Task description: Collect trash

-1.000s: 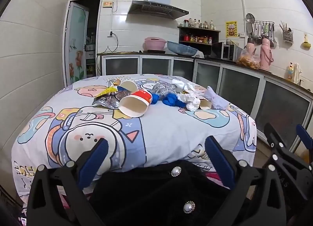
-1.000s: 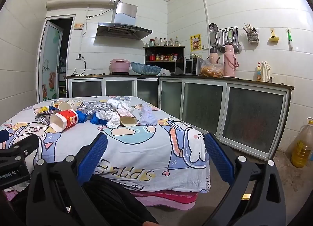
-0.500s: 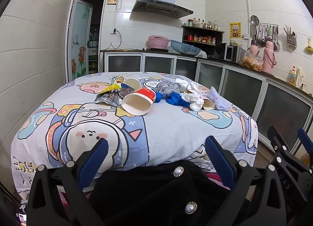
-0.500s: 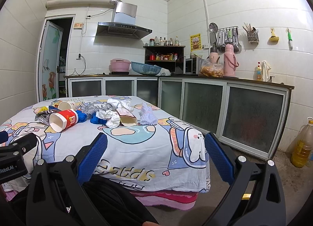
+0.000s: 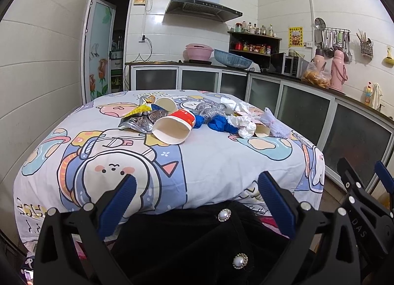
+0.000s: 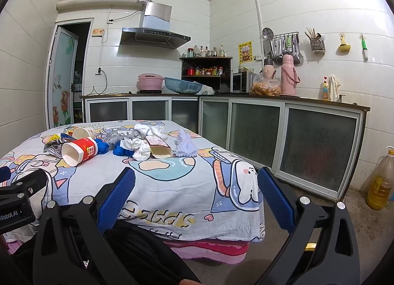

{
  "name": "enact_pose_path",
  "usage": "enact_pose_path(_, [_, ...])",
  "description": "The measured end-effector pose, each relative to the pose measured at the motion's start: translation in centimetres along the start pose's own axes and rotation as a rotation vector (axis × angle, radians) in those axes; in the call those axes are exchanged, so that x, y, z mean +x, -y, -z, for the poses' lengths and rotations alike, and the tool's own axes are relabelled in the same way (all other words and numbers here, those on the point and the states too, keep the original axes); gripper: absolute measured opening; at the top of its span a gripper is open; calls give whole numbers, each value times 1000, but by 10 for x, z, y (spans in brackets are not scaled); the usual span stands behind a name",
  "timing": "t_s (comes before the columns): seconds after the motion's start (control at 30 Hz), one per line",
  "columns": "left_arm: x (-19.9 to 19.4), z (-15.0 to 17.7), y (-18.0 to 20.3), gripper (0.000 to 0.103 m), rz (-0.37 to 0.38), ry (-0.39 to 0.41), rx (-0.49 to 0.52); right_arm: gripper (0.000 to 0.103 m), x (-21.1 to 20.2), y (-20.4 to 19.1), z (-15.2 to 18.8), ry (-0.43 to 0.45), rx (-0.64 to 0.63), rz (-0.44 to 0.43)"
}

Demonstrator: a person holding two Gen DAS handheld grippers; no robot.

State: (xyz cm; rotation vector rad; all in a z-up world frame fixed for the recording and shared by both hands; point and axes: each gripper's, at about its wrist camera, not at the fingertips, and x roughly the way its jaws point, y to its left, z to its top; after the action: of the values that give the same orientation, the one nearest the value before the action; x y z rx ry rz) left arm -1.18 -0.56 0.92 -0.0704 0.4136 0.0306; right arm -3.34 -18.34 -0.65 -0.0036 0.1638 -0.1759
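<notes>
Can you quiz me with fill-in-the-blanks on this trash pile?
1. The red paper cup lies on its ____.
2. Both grippers' jaws stand ____: left gripper, right gripper.
3. The cloth beside the crumpled tissue is coloured ____.
4. The trash sits on a cartoon-print ____.

Missing: side; open; blue; tablecloth

Printed cloth tablecloth point(image 5: 211, 159), paper cup point(image 5: 173, 126), seemingly foil wrapper point(image 5: 138, 122)

Trash heaped mid-table: red paper cup point(image 5: 173, 126) tipped on its side, mouth toward the camera, silver foil wrapper point(image 5: 138, 122) touching, crumpled white tissues point(image 5: 242, 123) beside blue wads point(image 5: 218, 123).
</notes>
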Motion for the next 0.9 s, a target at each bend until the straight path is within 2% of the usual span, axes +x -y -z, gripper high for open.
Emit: enact_pose_path(0.9, [3,2,4,95,0,-16,0,95,0,1,0,-4,6,1])
